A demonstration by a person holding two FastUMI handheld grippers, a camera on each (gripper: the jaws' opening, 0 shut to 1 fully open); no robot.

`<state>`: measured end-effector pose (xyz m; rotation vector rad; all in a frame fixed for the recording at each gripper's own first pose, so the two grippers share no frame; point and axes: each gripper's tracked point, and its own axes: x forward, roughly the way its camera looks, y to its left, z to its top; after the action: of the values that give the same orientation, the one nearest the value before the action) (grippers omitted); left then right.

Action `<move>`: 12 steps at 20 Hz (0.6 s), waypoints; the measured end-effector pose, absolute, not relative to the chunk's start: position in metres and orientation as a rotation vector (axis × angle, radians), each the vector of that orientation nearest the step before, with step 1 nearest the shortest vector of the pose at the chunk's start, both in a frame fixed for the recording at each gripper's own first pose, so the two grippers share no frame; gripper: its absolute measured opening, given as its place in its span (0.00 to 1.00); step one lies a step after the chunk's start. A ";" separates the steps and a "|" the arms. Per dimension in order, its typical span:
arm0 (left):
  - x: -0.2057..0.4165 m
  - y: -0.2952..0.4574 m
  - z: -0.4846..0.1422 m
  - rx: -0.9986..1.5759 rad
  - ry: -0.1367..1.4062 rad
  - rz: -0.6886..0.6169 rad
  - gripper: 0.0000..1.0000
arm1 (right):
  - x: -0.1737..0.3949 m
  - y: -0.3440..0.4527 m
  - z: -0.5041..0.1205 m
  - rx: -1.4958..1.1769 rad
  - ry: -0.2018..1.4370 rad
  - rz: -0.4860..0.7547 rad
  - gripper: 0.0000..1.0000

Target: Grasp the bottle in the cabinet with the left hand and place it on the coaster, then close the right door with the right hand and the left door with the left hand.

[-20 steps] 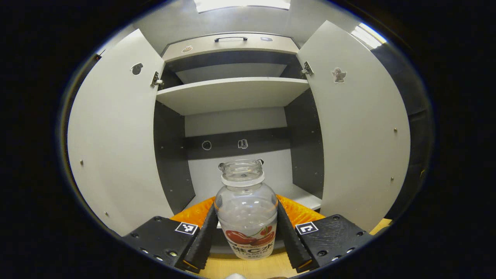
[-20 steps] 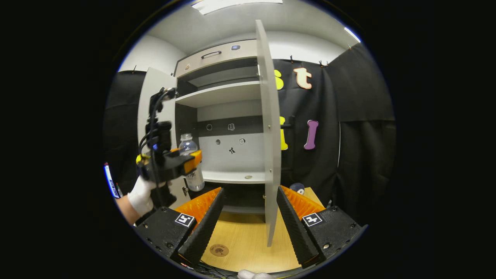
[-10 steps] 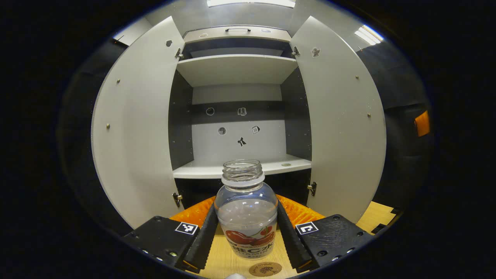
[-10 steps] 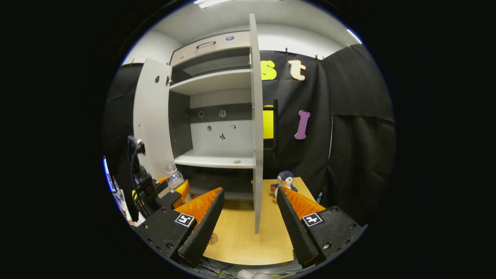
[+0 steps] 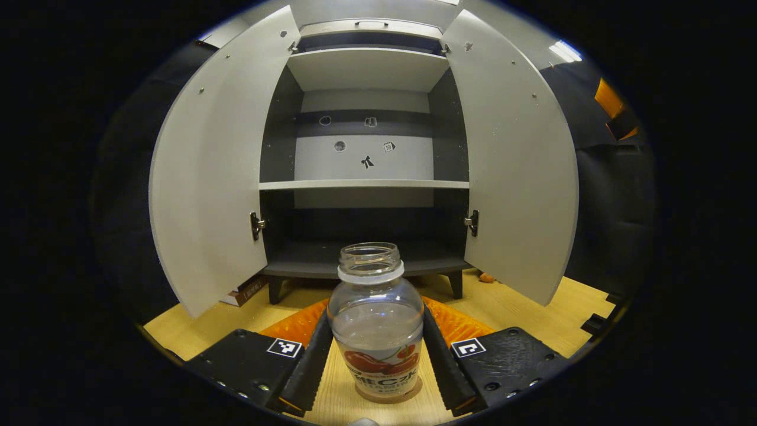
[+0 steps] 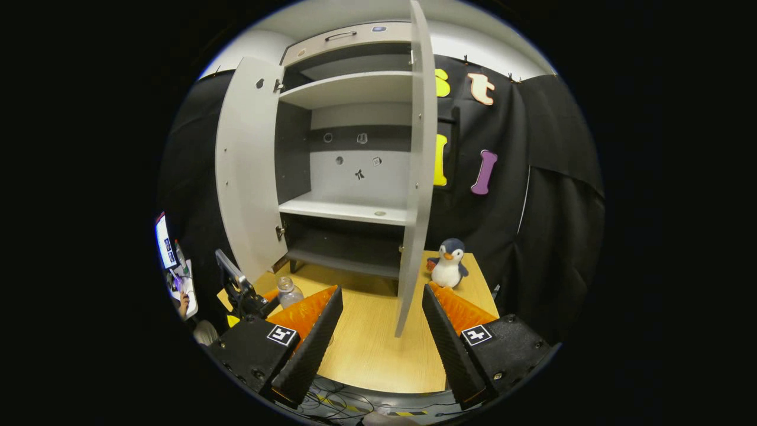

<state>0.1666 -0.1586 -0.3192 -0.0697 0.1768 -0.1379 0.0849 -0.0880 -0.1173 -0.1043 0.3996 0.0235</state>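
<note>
Black tongs (image 5: pixel 374 349), orange ribbed fingers (image 5: pixel 295 324), checkered markers.

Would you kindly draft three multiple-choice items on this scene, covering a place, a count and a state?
1. Where is the bottle?
A. on the upper shelf
B. between the left hand-held gripper's fingers over the table
C. beside the penguin

2. How many cabinet doors are open?
A. none
B. one
C. two

3. The bottle's mouth is:
A. uncapped
B. capped
C. corked

Answers:
1 B, both fingers press its sides.
2 C, the left door and right door swing wide.
3 A, its rim is bare.
</note>
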 end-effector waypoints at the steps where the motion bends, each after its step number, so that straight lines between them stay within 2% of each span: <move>1: 0.168 -0.158 -0.324 -0.057 0.169 -0.133 0.77 | 0.086 -0.089 -0.124 -0.108 0.418 0.029 0.84; 8: 0.167 -0.169 -0.365 -0.051 0.221 -0.149 0.77 | 0.093 -0.097 -0.145 -0.119 0.472 0.053 0.84; 12: 0.169 -0.170 -0.363 -0.034 0.190 -0.163 0.76 | 0.095 -0.100 -0.147 -0.150 0.469 0.053 0.84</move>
<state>0.1694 -0.1704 -0.3627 -0.0338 0.1899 -0.1625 0.0948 -0.0999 -0.1467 -0.1498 0.4688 0.0528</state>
